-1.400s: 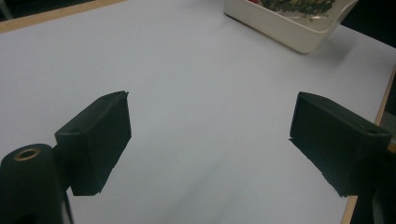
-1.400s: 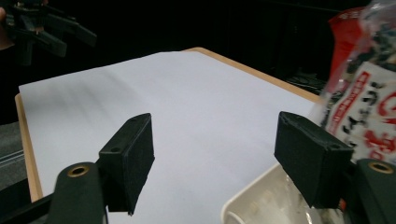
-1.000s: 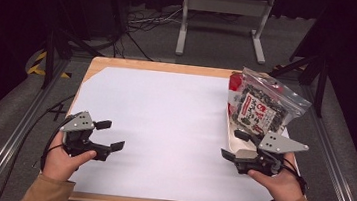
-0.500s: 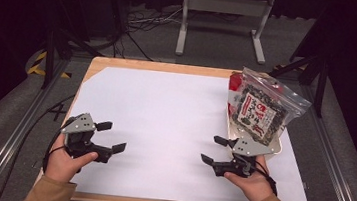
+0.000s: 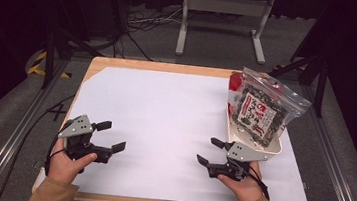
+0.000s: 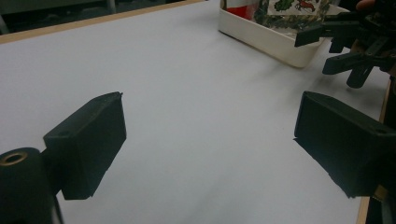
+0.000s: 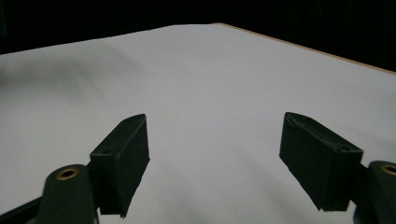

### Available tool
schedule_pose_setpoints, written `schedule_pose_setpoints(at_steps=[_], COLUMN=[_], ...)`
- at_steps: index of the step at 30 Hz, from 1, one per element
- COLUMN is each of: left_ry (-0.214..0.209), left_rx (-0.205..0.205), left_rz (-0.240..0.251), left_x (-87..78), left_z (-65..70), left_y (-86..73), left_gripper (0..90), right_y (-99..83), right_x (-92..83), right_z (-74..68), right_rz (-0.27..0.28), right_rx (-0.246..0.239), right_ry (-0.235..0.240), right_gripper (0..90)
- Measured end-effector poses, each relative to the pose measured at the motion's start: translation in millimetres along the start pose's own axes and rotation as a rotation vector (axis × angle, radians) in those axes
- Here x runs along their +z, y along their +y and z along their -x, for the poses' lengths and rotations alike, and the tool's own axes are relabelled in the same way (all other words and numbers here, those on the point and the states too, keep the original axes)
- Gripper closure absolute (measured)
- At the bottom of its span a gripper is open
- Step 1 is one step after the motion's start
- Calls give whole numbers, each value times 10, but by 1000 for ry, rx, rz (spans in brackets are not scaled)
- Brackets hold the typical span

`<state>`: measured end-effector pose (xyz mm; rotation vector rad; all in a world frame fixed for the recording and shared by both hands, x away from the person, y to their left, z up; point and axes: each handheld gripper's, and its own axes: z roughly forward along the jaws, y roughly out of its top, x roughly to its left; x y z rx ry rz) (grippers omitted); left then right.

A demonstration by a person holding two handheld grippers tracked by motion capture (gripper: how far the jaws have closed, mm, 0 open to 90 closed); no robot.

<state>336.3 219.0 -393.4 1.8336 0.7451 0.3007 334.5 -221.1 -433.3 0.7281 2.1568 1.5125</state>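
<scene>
Both hand-held grippers, left [image 5: 110, 136] and right [image 5: 210, 151], are hovering open-jawed over the table [image 5: 165, 114], likely readying to grasp the snack bag [image 5: 261, 109] in the tray [image 5: 262, 145] at 2 o'clock.

The high view looks forward and down from above the person's side of the bench [image 5: 165, 114], far enough back to take in its whole white top, the floor beyond and both forearms at the bottom edge. The left gripper view rides low and close over the white surface, facing across the bench toward the white tray [image 6: 266, 35] and the right gripper [image 6: 348, 39] (both also in the high view, at its right). The right gripper view sits just as low, facing over bare white top toward the bench's wooden far edge [image 7: 303, 49].
</scene>
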Motion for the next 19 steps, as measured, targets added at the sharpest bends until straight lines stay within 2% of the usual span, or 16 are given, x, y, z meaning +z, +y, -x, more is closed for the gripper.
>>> schedule_pose_setpoints(at_steps=[2,7,9,14,19], left_ry=[3,37,44,46,47], left_rx=[-2,37,41,23,28], left_rz=[-2,-29,-31,-34,-41], left_x=[3,16,8,-27,-28], left_z=[-8,-38,-60,-86,-86], left_y=[-12,-50,-68,-113,-124], left_gripper=[98,97,95,90,89], right_y=[-22,-65,-86,-109,-107], right_x=[14,40,44,50,56], right_z=[2,-2,-4,-1,-6], right_rz=[-13,-17,-23,-32,-38], right_rx=[0,5,5,13,8], right_ry=[-2,-7,-11,-12,-14], right_gripper=[238,237,238,241,240])
